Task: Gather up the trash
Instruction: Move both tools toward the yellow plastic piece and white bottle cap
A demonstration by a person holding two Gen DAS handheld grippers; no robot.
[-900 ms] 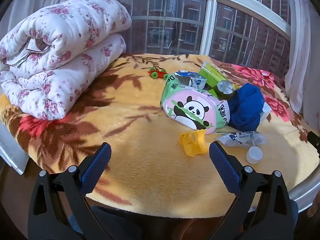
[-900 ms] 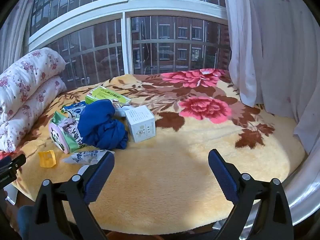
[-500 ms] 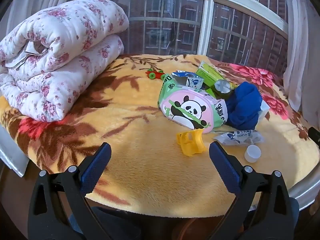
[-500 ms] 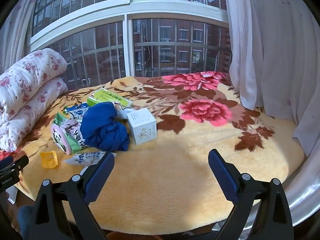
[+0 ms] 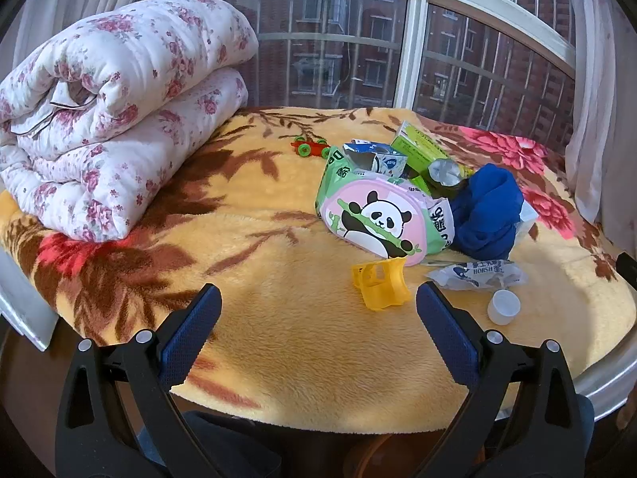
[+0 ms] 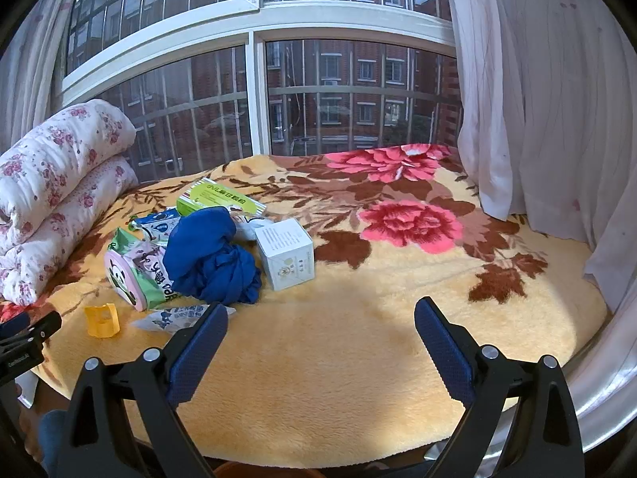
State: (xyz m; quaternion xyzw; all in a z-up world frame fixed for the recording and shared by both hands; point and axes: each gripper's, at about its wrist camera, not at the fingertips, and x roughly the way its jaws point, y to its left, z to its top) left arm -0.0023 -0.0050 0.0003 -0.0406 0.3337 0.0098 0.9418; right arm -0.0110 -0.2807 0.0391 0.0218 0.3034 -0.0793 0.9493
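Observation:
Litter lies in a heap on a yellow floral blanket (image 5: 278,318). A panda wet-wipes pack (image 5: 378,219) (image 6: 135,275) leans against a crumpled blue cloth (image 5: 485,211) (image 6: 211,263). In front lie a yellow plastic piece (image 5: 380,283) (image 6: 101,318), a torn white wrapper (image 5: 477,275) (image 6: 175,314) and a white cap (image 5: 503,306). A white box (image 6: 284,253) and a green box (image 5: 418,147) (image 6: 219,199) sit behind. My left gripper (image 5: 318,298) is open, short of the yellow piece. Right of the heap, my right gripper (image 6: 320,310) stands open over bare blanket.
A rolled floral quilt (image 5: 111,107) (image 6: 51,195) fills the left of the bed. A small red toy car (image 5: 310,147) sits near the window. White curtains (image 6: 537,119) hang at the right. Barred windows (image 6: 338,87) run behind the bed; its front edge is just below both grippers.
Both views have shifted slightly; the heap sits a little lower and nearer in the left wrist view. Both grippers stay open and nothing on the bed has moved.

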